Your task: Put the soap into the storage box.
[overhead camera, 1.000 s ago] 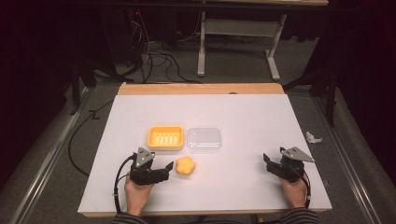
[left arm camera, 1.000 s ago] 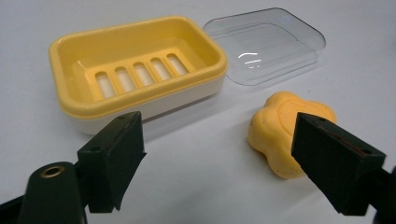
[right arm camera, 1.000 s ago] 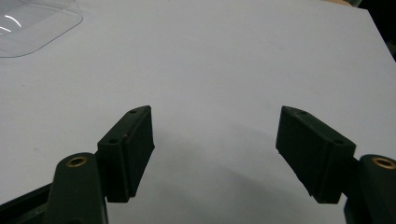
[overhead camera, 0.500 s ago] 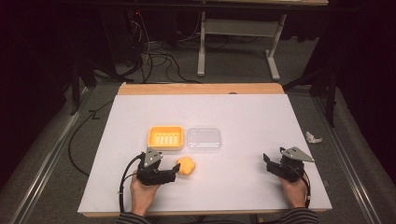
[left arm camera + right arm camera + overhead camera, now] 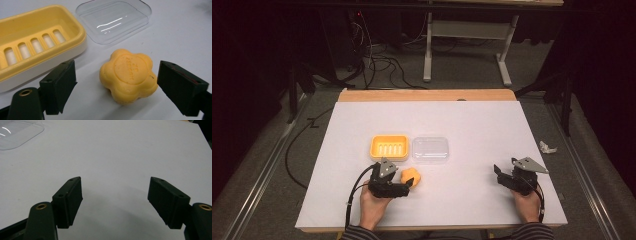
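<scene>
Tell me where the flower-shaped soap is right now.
In the high view the flower-shaped soap lies on the table's left half, between the left gripper's open jaws, just in front of the yellow soap dish.

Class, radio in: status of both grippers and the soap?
Left gripper open, astride soap, not touching. Right gripper open, idle. Nothing in the way.

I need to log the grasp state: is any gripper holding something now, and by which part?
Nothing is held. The left gripper is open around the soap, fingers not touching it. The right gripper is open over bare table.
</scene>
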Motion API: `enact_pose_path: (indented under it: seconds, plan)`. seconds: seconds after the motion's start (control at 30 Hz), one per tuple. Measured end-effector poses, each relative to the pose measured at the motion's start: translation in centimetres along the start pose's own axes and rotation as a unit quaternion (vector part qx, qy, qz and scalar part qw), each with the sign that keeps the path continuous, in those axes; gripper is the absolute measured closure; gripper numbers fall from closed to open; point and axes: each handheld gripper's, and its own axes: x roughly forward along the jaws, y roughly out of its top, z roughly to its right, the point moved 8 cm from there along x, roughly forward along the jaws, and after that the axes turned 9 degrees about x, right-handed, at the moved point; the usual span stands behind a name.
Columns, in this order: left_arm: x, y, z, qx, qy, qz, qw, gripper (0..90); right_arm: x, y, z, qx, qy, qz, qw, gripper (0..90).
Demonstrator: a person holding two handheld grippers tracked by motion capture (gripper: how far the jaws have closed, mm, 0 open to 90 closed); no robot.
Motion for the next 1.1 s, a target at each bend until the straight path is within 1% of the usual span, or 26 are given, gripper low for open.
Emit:
enact_pose_path:
  seconds: [0.07, 0.13, 0.2, 0.27, 0.33, 0.47, 0.6, 0.77, 0.87, 1.1]
  plan:
    - [0.3, 0.1, 0.2, 0.006, 0.0, -0.005, 1.0, 15.9, 0.0, 0.0, 0.0, 0.001, 0.0, 0.0, 1.0, 28.2]
    - [0.5, 0.3, 0.4, 0.007, -0.001, -0.006, 1.0, 15.9, 0.0, 0.0, 0.0, -0.001, 0.0, 0.0, 1.0, 28.2]
    - [0.6, 0.4, 0.5, 0.01, -0.003, -0.009, 0.9999, 16.0, 0.0, 0.0, 0.0, 0.001, 0.001, -0.001, 1.0, 28.2]
    - [0.7, 0.5, 0.6, 0.011, -0.004, -0.01, 0.9999, 15.9, 0.0, 0.0, 0.0, 0.001, 0.001, -0.001, 1.0, 28.2]
    - [1.1, 0.4, 0.8, 0.011, -0.009, -0.018, 0.9997, 16.0, 0.0, 0.0, 0.0, 0.001, 0.0, -0.002, 1.0, 28.2]
    - [1.4, 0.3, 0.8, 0.012, -0.007, -0.026, 0.9996, 15.9, 0.0, 0.0, 0.0, 0.0, 0.001, -0.002, 1.0, 28.2]
    - [1.9, 0.3, 1.1, 0.013, -0.012, -0.034, 0.9993, 16.0, 0.0, 0.0, -0.1, 0.001, 0.002, -0.002, 1.0, 28.3]
    - [2.3, 0.4, 1.3, 0.02, -0.01, -0.043, 0.9988, 16.2, 0.0, 0.0, 0.0, 0.001, 0.002, -0.002, 1.0, 28.3]
    - [2.5, 0.5, 1.4, 0.02, -0.009, -0.044, 0.9988, 16.5, 0.0, 0.0, 0.0, 0.002, 0.002, -0.003, 1.0, 28.4]
    - [3.2, 0.4, 1.6, 0.021, -0.006, -0.057, 0.9982, 17.9, 0.0, 0.0, 0.0, 0.001, 0.003, -0.002, 1.0, 28.4]
